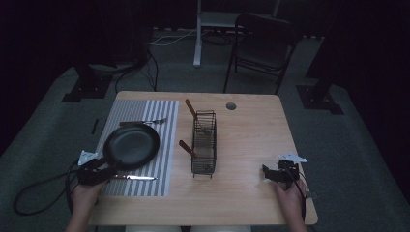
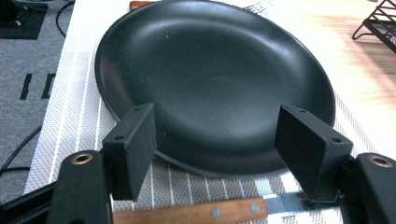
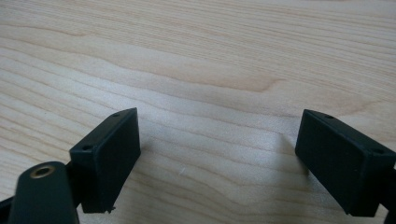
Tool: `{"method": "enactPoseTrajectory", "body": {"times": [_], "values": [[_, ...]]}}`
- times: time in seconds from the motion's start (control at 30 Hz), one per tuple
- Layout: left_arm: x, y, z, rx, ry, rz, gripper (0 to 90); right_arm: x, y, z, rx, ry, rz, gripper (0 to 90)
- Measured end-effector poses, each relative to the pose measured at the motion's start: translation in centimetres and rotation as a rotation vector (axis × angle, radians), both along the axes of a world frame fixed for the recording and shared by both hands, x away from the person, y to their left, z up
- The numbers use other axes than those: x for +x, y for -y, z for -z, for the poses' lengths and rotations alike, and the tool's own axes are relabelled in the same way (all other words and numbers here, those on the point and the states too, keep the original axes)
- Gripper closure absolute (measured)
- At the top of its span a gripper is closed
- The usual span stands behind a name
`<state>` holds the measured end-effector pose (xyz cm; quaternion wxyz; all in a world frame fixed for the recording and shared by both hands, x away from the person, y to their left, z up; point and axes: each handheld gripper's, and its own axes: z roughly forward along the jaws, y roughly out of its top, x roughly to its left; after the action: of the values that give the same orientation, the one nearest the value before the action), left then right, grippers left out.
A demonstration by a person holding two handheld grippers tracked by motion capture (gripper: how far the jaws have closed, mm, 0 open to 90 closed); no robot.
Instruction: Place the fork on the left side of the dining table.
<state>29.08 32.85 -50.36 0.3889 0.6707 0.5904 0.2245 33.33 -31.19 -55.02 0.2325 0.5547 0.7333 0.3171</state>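
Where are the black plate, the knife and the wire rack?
plate (image 2: 210,84), left gripper view, middle of its dish.
knife (image 2: 191,213), left gripper view, wooden handle.
rack (image 1: 203,145), high view, its wire side.

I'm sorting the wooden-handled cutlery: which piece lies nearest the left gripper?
The knife, flat on the striped placemat at the near rim of the black plate, right under the left gripper. The fork lies beyond the plate; two more handles stand in the wire basket.

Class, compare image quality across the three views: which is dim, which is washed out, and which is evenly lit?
High view: dim, background nearly black. Left gripper view: black plate sharp, bare table at right overexposed and smeared. Right gripper view: wood grain evenly lit and sharp, soft shadows under the open jaws.
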Motion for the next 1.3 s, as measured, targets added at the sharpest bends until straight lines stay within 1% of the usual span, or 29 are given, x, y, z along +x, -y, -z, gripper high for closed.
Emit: {"method": "enactPoseTrajectory", "body": {"times": [0.1, 0.17, 0.23, 0.33, 0.37, 0.4, 0.43, 0.47, 0.53, 0.57, 0.6, 0.63, 0.67, 0.73, 0.8, 0.83, 0.93, 0.97, 1.0, 1.03, 1.1, 1.17, 1.27, 1.3], "values": [[-0.9, -0.1, 0.5, -0.007, 0.001, -0.011, 30.0, 0.0, 0.0, 0.0, 0.0, 0.0, 0.0, 13.7], [-1.6, -0.1, 0.7, 0.003, 0.003, -0.014, 30.0, 0.0, 0.0, 0.0, 0.0, 0.0, 0.0, 13.7], [-2.1, -0.2, 0.9, -0.007, 0.0, -0.013, 29.9, 0.0, 0.0, 0.0, 0.0, 0.0, 0.0, 13.7], [-3.0, -0.3, 1.2, -0.014, -0.002, -0.026, 27.3, 0.0, 0.0, 0.0, 0.0, 0.0, 0.0, 13.7], [-3.2, -0.3, 1.2, -0.006, 0.002, -0.035, 27.2, 0.0, 0.0, 0.0, 0.0, 0.0, 0.0, 13.7], [-3.5, -0.3, 1.3, 0.004, 0.007, -0.042, 25.1, 0.0, 0.0, 0.0, 0.0, 0.0, 0.0, 13.7], [-3.7, -0.2, 1.4, 0.014, 0.005, -0.046, 19.7, 0.0, 0.0, 0.0, 0.0, 0.0, 0.0, 13.7], [-3.9, -0.2, 1.5, 0.016, 0.002, -0.054, 18.6, 0.0, 0.0, 0.0, 0.0, 0.0, 0.0, 13.7], [-4.2, -0.1, 1.9, 0.026, -0.013, -0.056, 18.6, 0.0, 0.0, 0.0, 0.0, 0.0, 0.0, 13.7], [-4.3, 0.0, 2.1, 0.042, -0.026, -0.06, 18.5, 0.0, 0.0, 0.0, 0.0, 0.0, 0.0, 13.7], [-4.4, 0.1, 2.4, 0.049, -0.035, -0.062, 17.4, 0.0, 0.0, 0.0, 0.0, 0.0, 0.0, 13.7], [-4.4, 0.2, 2.6, 0.049, -0.046, -0.063, 10.4, 0.0, 0.0, 0.0, 0.0, 0.0, 0.0, 13.7], [-4.5, 0.2, 2.6, 0.051, -0.058, -0.072, 8.0, 0.0, 0.0, 0.0, 0.0, 0.0, 0.0, 13.7], [-4.5, 0.3, 2.7, 0.069, -0.058, -0.081, 8.0, 0.0, 0.0, 0.0, 0.0, 0.0, 0.0, 13.7], [-4.5, 0.3, 2.7, 0.089, -0.068, -0.102, 8.0, 0.0, 0.0, 0.0, 0.0, 0.0, 0.0, 13.7], [-4.5, 0.2, 2.8, 0.091, -0.08, -0.106, 8.0, 0.0, 0.0, 0.0, 0.0, 0.0, 0.0, 13.7], [-4.3, 0.1, 3.2, 0.124, -0.114, -0.109, 7.7, 0.0, 0.0, 0.0, 0.0, 0.0, 0.0, 13.7], [-4.2, 0.1, 3.4, 0.13, -0.129, -0.114, 0.0, 0.0, 0.0, 0.0, 0.0, 0.0, 0.0, 13.7], [-4.2, 0.0, 3.5, 0.132, -0.137, -0.112, 0.0, 0.0, 0.0, 0.0, 0.0, 0.0, 0.0, 13.7], [-4.1, 0.0, 3.6, 0.127, -0.142, -0.1, 0.0, 0.0, 0.0, 0.0, 0.0, 0.0, 0.0, 13.7], [-4.2, 0.1, 3.7, 0.137, -0.148, -0.103, 0.0, 0.0, 0.0, 0.0, 0.0, 0.0, 0.0, 13.7], [-4.3, 0.2, 3.8, 0.124, -0.152, -0.09, 0.0, 0.0, 0.0, 0.0, 0.0, 0.0, 0.0, 13.7], [-4.3, 0.4, 3.9, 0.14, -0.153, -0.076, 0.0, 0.0, 0.0, 0.0, 0.0, 0.0, 0.0, 13.7], [-4.3, 0.5, 3.9, 0.148, -0.16, -0.076, 0.0, 0.0, 0.0, 0.0, 0.0, 0.0, 0.0, 13.7]]}}
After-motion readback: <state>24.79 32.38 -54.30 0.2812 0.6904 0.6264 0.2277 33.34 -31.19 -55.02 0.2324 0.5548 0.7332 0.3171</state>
